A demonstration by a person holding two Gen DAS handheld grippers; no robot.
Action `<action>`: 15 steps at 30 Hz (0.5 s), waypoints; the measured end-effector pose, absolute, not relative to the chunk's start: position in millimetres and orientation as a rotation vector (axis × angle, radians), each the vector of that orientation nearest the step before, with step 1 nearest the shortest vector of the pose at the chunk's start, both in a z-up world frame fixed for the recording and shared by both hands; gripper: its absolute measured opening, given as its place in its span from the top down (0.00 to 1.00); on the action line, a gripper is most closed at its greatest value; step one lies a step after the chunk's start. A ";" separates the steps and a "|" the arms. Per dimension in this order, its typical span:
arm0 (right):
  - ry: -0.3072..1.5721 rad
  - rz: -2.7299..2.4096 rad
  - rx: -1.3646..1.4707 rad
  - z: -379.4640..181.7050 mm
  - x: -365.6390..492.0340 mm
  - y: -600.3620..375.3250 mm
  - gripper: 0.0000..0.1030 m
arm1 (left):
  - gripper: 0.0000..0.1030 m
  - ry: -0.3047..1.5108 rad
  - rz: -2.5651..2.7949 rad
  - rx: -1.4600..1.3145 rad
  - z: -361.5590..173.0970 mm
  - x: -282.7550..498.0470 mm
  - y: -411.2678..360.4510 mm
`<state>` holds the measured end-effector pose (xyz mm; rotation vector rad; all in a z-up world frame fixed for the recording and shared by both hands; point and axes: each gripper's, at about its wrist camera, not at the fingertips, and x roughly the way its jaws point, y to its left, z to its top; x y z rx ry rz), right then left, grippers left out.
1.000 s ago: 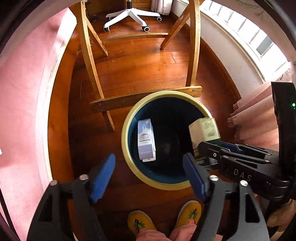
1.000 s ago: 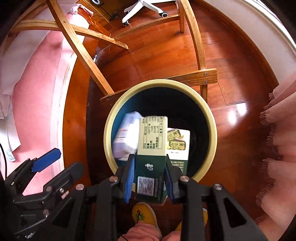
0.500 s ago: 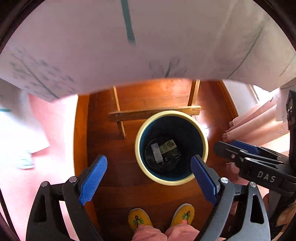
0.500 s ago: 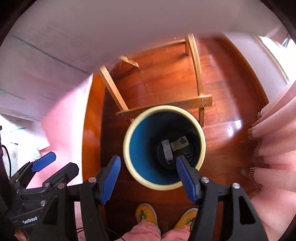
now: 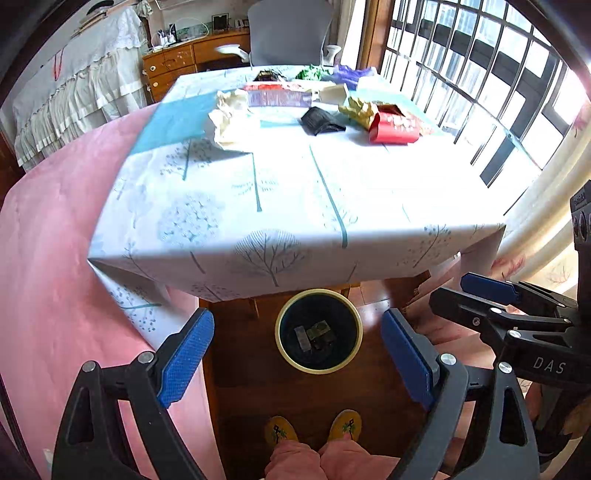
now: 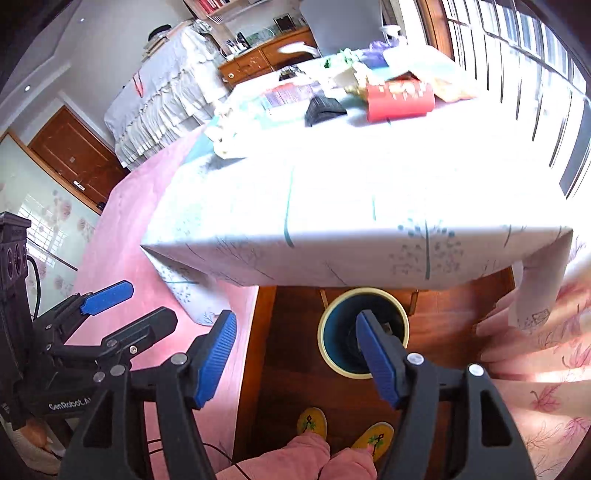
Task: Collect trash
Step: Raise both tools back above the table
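A yellow-rimmed dark blue bin (image 5: pixel 351 315) stands on the wood floor under the table's near edge, with two cartons (image 5: pixel 314 334) lying at its bottom; it also shows in the right wrist view (image 6: pixel 328 325). My left gripper (image 5: pixel 297 354) is open and empty, high above the bin. My right gripper (image 6: pixel 297 356) is open and empty beside it. Trash lies on the far half of the table: crumpled cream paper (image 5: pixel 229 118), a black wrapper (image 5: pixel 321 120), a red carton (image 5: pixel 393 127), a purple box (image 5: pixel 279 98).
The table (image 5: pixel 295 206) has a white tree-print cloth. A pink cloth (image 5: pixel 55 240) hangs at left, pink curtains (image 6: pixel 535 369) at right. An office chair (image 5: pixel 288 33), a wooden dresser (image 5: pixel 177 62) and barred windows (image 5: pixel 480 74) lie beyond. The person's yellow slippers (image 5: pixel 314 430) are below.
Both grippers have risen from just over the bin to above table height. The right gripper let go of the green carton, which now lies in the bin beside the white one.
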<state>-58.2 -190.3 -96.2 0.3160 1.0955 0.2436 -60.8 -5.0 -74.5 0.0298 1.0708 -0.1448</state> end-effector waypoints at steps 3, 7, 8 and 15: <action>1.035 0.274 0.298 -56.0 -54.4 -190.7 0.34 | 0.12 1.044 -0.098 -0.004 -33.2 -57.5 2.6; 0.961 0.319 0.259 -13.6 -45.9 -187.5 0.34 | 0.12 0.984 -0.024 -0.046 13.1 -54.1 17.8; 0.951 0.328 0.246 -6.2 -41.9 -186.2 0.34 | 0.12 0.972 -0.006 -0.049 18.6 -51.8 21.2; 0.918 0.362 0.156 30.9 -2.6 -175.1 0.34 | 0.12 0.938 0.050 -0.034 42.9 -26.4 37.2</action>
